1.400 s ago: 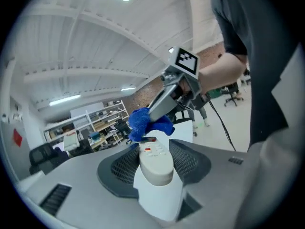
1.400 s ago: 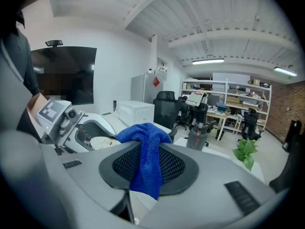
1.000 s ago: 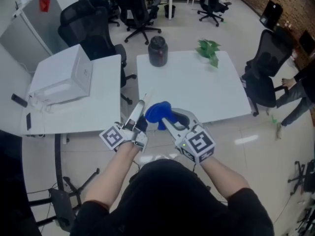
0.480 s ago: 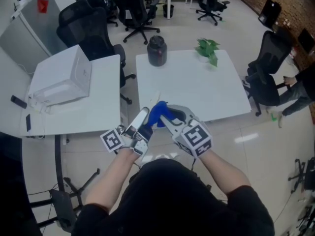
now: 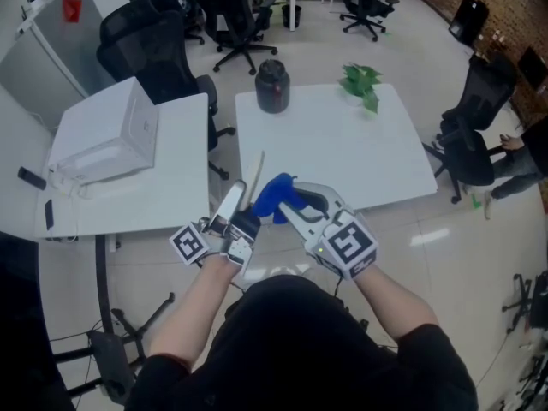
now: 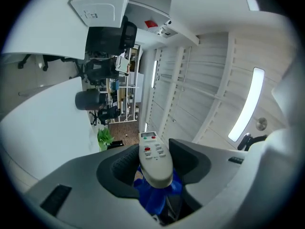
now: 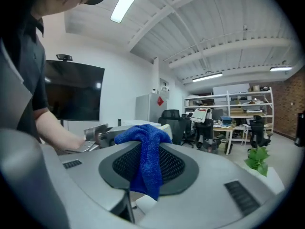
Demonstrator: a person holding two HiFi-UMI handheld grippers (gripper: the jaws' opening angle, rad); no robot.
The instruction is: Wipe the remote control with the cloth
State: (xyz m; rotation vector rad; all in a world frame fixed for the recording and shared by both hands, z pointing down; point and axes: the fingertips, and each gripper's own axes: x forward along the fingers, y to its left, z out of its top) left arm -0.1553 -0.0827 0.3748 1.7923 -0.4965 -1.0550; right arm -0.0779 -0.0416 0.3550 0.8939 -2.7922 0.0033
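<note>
My left fingers (image 6: 120,165) clamp the remote control (image 6: 155,162) by its lower end, in the air at the table's (image 5: 342,144) near edge; it's light, stiff and slick-cased, I judge, so it wants a firm hold, while my right fingers (image 7: 172,165) pinch the soft, limp cloth (image 7: 145,156) just beneath it.

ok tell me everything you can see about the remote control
The remote control is slim, pale grey and looks like plastic. A small display sits at its far end, with a green and a red button just below, then red and pale keys. The left gripper clamps it by the sides near its rounded near end, buttons facing the camera, its length pointing away along the jaws. The blue cloth bunches under that near end, touching it.
</note>
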